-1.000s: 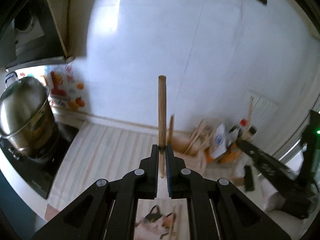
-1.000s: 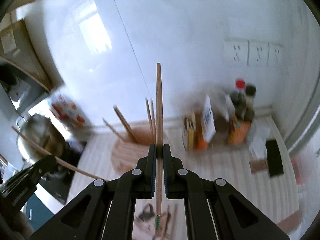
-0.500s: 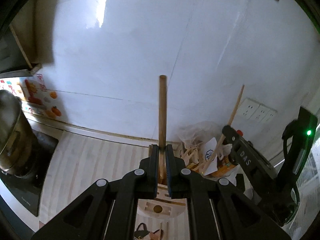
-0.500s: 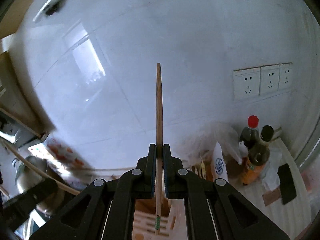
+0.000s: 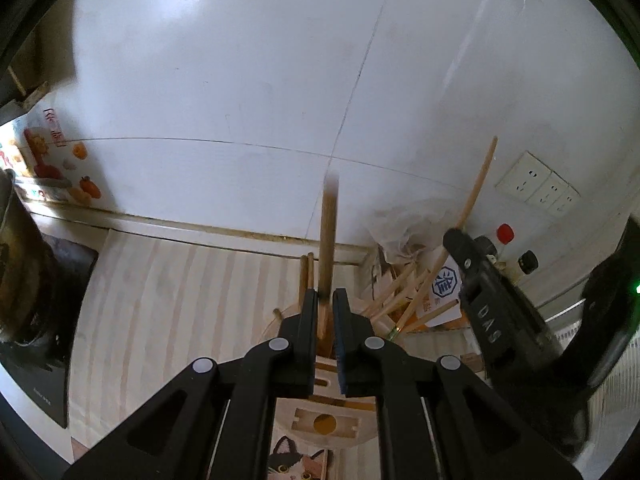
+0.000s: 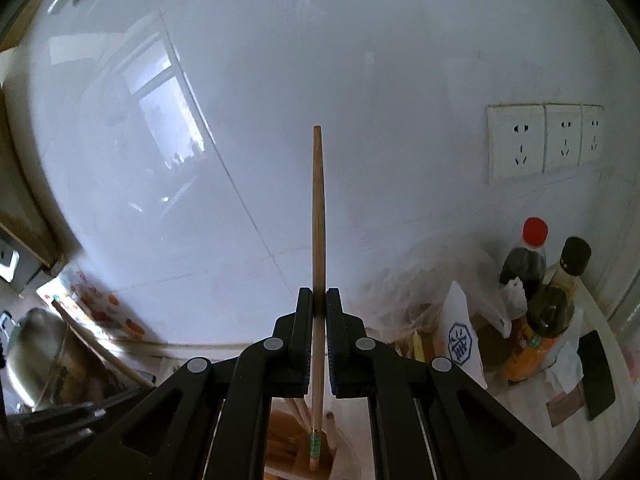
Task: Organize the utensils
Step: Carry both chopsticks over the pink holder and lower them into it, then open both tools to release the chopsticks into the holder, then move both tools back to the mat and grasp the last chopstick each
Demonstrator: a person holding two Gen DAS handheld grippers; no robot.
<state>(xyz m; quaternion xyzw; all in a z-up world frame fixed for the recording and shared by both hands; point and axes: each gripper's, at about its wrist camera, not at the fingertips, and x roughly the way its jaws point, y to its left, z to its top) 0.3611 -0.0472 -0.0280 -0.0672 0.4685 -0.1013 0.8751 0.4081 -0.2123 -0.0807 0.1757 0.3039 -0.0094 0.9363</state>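
In the left wrist view my left gripper (image 5: 327,300) stands just above the round wooden utensil holder (image 5: 326,426). Its jaws are slightly apart, and the wooden stick (image 5: 329,236) between them is blurred and sits lower. My right gripper (image 6: 319,300) is shut on a long wooden chopstick (image 6: 318,216) with a green band near its lower end; it holds it upright above the holder (image 6: 288,436). The right gripper with its chopstick also shows in the left wrist view (image 5: 486,300). Several chopsticks (image 5: 304,276) stand in the holder.
A steel pot (image 6: 32,352) sits on a black cooktop (image 5: 36,332) at the left. Two sauce bottles (image 6: 536,292), a white packet (image 5: 444,284) and a plastic bag (image 5: 400,224) crowd the back right corner under wall sockets (image 6: 540,140). The white tiled wall is close behind.
Both grippers have moved in over the holder. The left jaws have parted a little and the stick has slid down between them, blurred. The right chopstick stays clamped.
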